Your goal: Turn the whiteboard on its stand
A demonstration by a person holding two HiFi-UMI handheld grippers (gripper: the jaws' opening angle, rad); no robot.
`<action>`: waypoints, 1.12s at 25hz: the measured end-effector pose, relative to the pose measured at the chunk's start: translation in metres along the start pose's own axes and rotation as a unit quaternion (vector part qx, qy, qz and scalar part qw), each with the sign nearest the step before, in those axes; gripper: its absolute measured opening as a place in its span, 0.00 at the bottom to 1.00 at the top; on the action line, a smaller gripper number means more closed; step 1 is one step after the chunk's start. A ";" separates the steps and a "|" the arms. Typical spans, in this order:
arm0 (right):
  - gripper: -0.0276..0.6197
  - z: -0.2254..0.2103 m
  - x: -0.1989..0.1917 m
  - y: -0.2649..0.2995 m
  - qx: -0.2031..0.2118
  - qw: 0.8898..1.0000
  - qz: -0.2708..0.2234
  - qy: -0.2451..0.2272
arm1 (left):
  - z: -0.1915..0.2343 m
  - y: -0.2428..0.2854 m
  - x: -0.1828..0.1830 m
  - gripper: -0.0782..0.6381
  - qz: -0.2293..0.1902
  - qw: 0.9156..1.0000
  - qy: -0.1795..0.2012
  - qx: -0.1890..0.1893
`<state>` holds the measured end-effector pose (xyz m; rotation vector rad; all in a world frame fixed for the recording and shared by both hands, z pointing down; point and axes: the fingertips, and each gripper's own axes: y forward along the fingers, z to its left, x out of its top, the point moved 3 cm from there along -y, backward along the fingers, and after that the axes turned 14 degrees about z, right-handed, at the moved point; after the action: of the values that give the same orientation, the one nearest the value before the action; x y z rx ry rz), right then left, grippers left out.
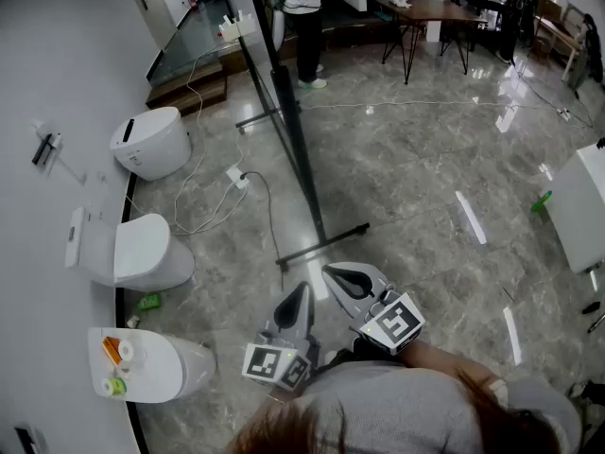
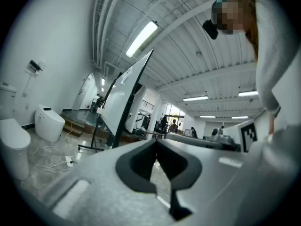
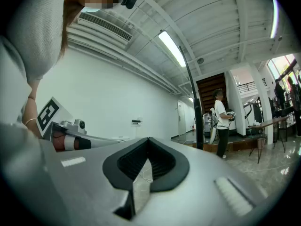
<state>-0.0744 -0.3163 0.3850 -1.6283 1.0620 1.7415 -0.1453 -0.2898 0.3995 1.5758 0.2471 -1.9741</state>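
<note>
Plainly neither tool had hold of anything. The left tool [image 2: 156,142] had its jaws together, tips meeting above the dark hollow of the pads, and the right tool [image 3: 148,140] was closed the same way and empty. Both were held low and close to the person's body. Their shells were smooth pale-grey plastic and the pads black, finely ridged on the right one. Ahead of them and apart from both stood the whiteboard [image 1: 284,93], seen edge-on as a tall thin panel in a dark frame. It sat on its stand [image 1: 321,244], whose slim black foot bar lay on the floor [image 1: 425,187] just beyond the tips. That floor was polished grey stone, glossy enough to mirror the ceiling lights, so a push would likely slide the whole stand rather than pivot the board. Closed hard tips might also skid off so narrow and smooth a frame edge. A loose white cable [image 1: 203,218] curled near the foot and could snag it. The rounded white toilets [image 1: 151,143] along the wall stood close enough that a swinging panel might strike them. A person [image 1: 304,17] stood near the far end.
</note>
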 end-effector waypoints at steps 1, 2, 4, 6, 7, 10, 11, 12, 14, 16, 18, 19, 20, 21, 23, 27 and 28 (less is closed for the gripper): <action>0.05 0.001 0.001 0.002 -0.001 1.000 -0.001 -0.002 | 0.002 -0.001 0.000 0.11 0.002 1.000 0.002 0.000; 0.05 0.001 0.001 0.003 -0.001 1.000 -0.002 -0.004 | 0.003 -0.001 0.000 0.11 0.003 1.000 0.003 -0.001; 0.05 0.002 0.002 0.005 -0.002 1.000 -0.002 -0.004 | 0.004 -0.001 0.001 0.11 0.004 1.000 0.004 -0.003; 0.05 0.002 0.002 0.004 -0.002 1.000 -0.001 -0.004 | 0.002 0.000 0.001 0.11 0.003 1.000 0.003 -0.006; 0.05 0.001 0.002 0.004 -0.002 1.000 -0.002 -0.005 | 0.001 0.000 0.001 0.11 0.004 1.000 0.004 -0.007; 0.05 0.002 0.001 0.002 -0.004 1.000 -0.002 -0.006 | 0.001 0.000 -0.001 0.11 0.006 1.000 0.004 -0.008; 0.05 0.003 0.001 0.002 -0.004 1.000 -0.002 -0.007 | 0.001 0.000 -0.001 0.11 0.006 1.000 0.003 -0.008; 0.05 0.004 0.002 0.003 -0.004 1.000 -0.003 -0.008 | 0.002 -0.001 -0.001 0.11 0.006 1.000 0.002 -0.009; 0.05 0.005 0.002 0.003 -0.004 1.000 -0.006 -0.005 | 0.003 -0.001 -0.003 0.11 0.008 1.000 0.001 -0.008; 0.05 0.003 0.002 0.003 -0.003 1.000 -0.012 -0.001 | 0.004 0.000 -0.004 0.11 0.008 1.000 0.000 -0.006; 0.05 0.000 0.002 0.003 -0.001 1.000 -0.015 0.002 | 0.004 0.002 -0.005 0.11 0.008 1.000 -0.001 -0.003; 0.05 -0.002 0.002 0.003 0.001 1.000 -0.016 0.002 | 0.004 0.004 -0.005 0.11 0.008 1.000 -0.002 -0.001; 0.05 -0.004 0.002 0.002 0.003 1.000 -0.015 0.001 | 0.004 0.005 -0.004 0.11 0.008 1.000 -0.003 0.001; 0.05 -0.006 0.002 0.001 0.004 1.000 -0.016 -0.001 | 0.003 0.008 -0.004 0.11 0.006 1.000 -0.004 0.003; 0.05 -0.010 0.003 -0.001 0.008 1.000 -0.019 -0.008 | 0.002 0.012 -0.003 0.11 0.003 1.000 -0.005 0.008; 0.05 -0.021 0.006 -0.003 0.015 1.000 -0.024 -0.014 | -0.003 0.024 0.000 0.11 -0.002 1.000 0.000 0.015; 0.05 -0.023 0.006 -0.004 0.019 0.999 -0.027 -0.014 | -0.003 0.026 -0.001 0.11 -0.002 1.000 0.001 0.018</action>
<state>-0.0589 -0.3339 0.3795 -1.5899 1.0229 1.6956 -0.1281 -0.3092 0.4048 1.6022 0.2172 -1.9905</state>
